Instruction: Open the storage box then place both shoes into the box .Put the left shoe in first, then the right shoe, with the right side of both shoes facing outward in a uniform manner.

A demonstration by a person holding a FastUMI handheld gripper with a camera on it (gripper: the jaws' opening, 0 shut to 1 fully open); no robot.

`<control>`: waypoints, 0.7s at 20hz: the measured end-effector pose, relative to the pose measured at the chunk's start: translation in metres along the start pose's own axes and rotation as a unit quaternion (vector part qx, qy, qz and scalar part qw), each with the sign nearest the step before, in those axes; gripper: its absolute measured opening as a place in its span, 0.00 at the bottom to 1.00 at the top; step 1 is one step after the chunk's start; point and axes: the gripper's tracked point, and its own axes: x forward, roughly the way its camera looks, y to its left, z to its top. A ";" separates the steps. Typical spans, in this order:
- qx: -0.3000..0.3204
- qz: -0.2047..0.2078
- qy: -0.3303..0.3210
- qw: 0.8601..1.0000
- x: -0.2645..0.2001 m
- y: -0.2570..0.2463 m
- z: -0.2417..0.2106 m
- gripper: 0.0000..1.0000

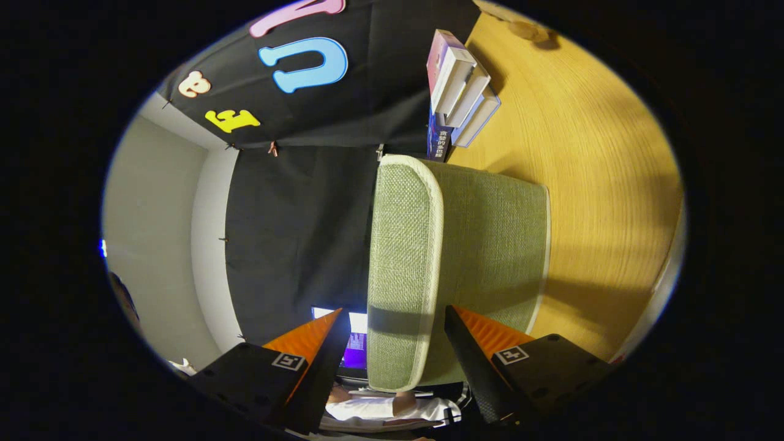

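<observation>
We see the view rolled on its side: the wooden counter (588,153) runs up one side of the frame, the booth wall on the other

The storage box (465,257), green woven fabric with pale piping on the edges, sits on the counter. Its lid (401,269) is a padded panel with a rounded corner, and it faces us edge-on. We can't tell if the lid is seated tight or lifted a little

Gripper (395,327) sits right at the box. Jaws are spread apart, one finger on each side of the lid's near edge. The lid edge lies between the fingers (471,355) but neither one presses on it; there is a visible gap on both sides. So jaws open, straddling the lid, holding nothing

Beyond the box, a stack of books (459,92) stands on the counter against the black cloth, white page edges toward us, well apart from the gripper. A small tan object (527,29) lies at the far end of the counter, too blurred to identify

Behind the fingers, below the cloth, a lit screen (357,337) shows, and near it a person's white sleeve (392,409). Pale room wall (159,245) past the cloth's edge
</observation>
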 end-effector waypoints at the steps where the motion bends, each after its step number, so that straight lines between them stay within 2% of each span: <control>1: 0.006 0.007 0.005 1.000 0.005 0.000 -0.002 0.83; 4: 0.017 0.015 0.010 1.000 -0.003 0.001 -0.007 0.46; 6: 0.004 0.027 -0.009 1.000 -0.012 0.012 0.000 0.22; 7: -0.011 0.019 -0.018 1.000 -0.012 0.016 0.002 0.09; 8: -0.024 0.009 -0.021 0.999 -0.012 0.019 0.002 0.05; 14: -0.081 -0.001 -0.045 0.996 -0.006 0.076 0.005 0.05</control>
